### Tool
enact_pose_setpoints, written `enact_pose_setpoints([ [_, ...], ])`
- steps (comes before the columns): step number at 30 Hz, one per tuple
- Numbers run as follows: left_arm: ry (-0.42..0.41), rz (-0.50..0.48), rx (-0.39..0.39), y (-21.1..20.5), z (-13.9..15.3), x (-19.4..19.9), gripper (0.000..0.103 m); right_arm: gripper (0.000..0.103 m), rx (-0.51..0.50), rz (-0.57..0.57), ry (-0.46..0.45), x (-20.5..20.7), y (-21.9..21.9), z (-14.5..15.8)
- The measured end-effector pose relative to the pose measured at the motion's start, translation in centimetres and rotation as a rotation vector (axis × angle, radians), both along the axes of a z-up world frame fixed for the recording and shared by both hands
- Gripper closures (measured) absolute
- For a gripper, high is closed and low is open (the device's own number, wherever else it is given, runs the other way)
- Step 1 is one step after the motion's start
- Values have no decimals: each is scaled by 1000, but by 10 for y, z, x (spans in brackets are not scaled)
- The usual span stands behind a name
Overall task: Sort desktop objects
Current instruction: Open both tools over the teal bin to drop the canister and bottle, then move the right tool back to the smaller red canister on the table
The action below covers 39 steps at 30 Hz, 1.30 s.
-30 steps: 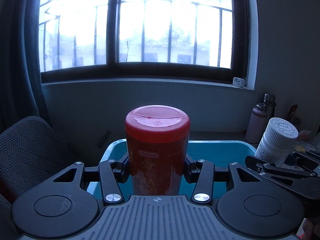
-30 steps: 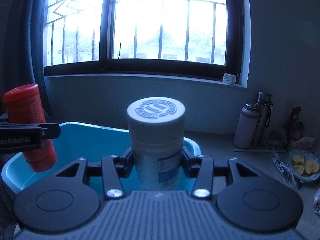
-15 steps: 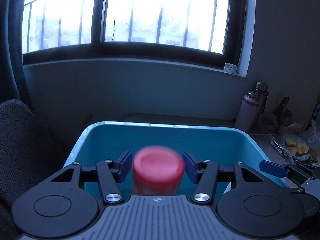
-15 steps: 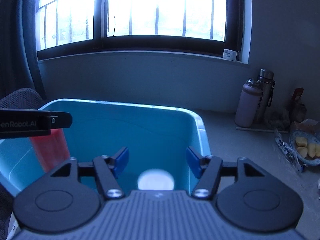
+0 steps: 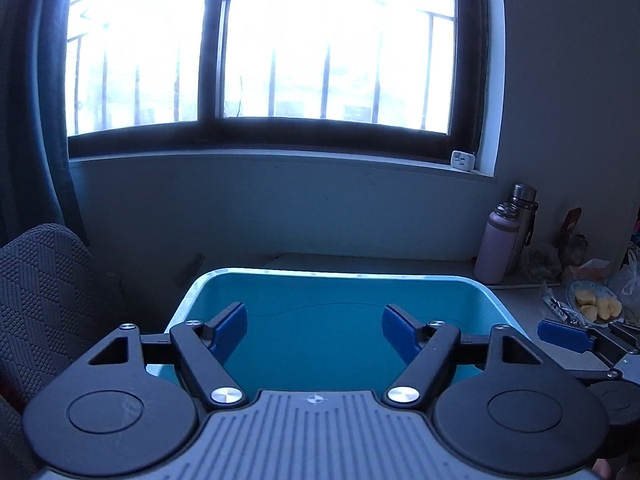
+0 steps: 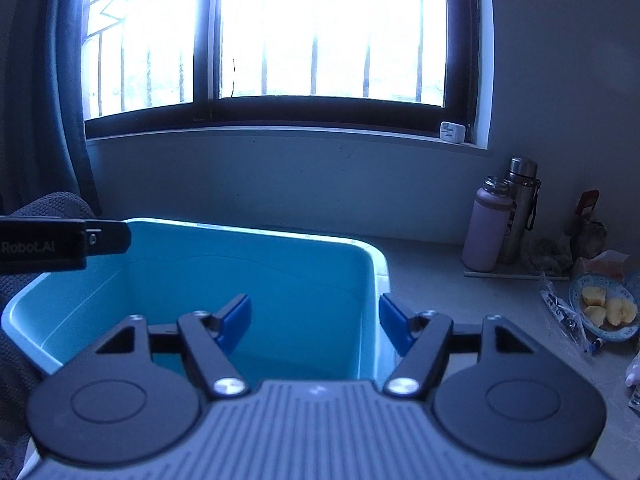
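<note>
A large blue plastic bin (image 5: 328, 276) stands at the desk's left end, also in the right wrist view (image 6: 376, 264). My left gripper (image 5: 315, 332) is open and empty over the bin's inside. My right gripper (image 6: 315, 322) is open and empty over the bin's right part, its right finger beside the rim. The red canister and the white bottle are out of sight in both views. The right gripper's blue fingertip (image 5: 564, 335) shows at the left view's right edge, and the left gripper's body (image 6: 60, 242) at the right view's left edge.
A pink bottle (image 6: 486, 226) and a steel flask (image 6: 520, 208) stand at the back wall. A plate of fruit pieces (image 6: 606, 312) and a plastic packet (image 6: 560, 308) lie on the grey desk at right. A grey chair (image 5: 40, 300) is at left.
Both grippers opened and let go: the red canister and the white bottle dropped into the bin and are gone from view. Both grippers now stand open and empty.
</note>
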<state>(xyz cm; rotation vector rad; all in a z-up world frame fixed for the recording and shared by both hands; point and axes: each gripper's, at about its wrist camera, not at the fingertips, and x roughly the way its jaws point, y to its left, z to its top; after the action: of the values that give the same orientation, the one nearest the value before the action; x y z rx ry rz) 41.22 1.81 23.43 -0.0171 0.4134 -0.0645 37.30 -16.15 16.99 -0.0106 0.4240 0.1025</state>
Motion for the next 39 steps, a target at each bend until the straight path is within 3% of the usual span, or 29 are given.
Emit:
enact_pose_setpoints([
  [8, -39, 3, -11, -12, 33, -49, 26, 33, -1, -2, -21, -41, -24, 22],
  [16, -49, 14, -36, -33, 31, -129, 26, 31, -7, -21, -27, -107, -65, 19],
  [26, 20, 35, 25, -58, -26, -224, 26, 31, 17, -63, 39, -188, -107, -29],
  [29, 37, 42, 5, -57, -47, -246, 26, 30, 16, -61, 65, -205, -111, -45],
  [35, 83, 106, -31, -48, -94, -267, 26, 30, 14, -64, 92, -228, -112, -78],
  [39, 111, 121, 8, -47, -121, -273, 26, 30, 14, -61, 122, -237, -110, -102],
])
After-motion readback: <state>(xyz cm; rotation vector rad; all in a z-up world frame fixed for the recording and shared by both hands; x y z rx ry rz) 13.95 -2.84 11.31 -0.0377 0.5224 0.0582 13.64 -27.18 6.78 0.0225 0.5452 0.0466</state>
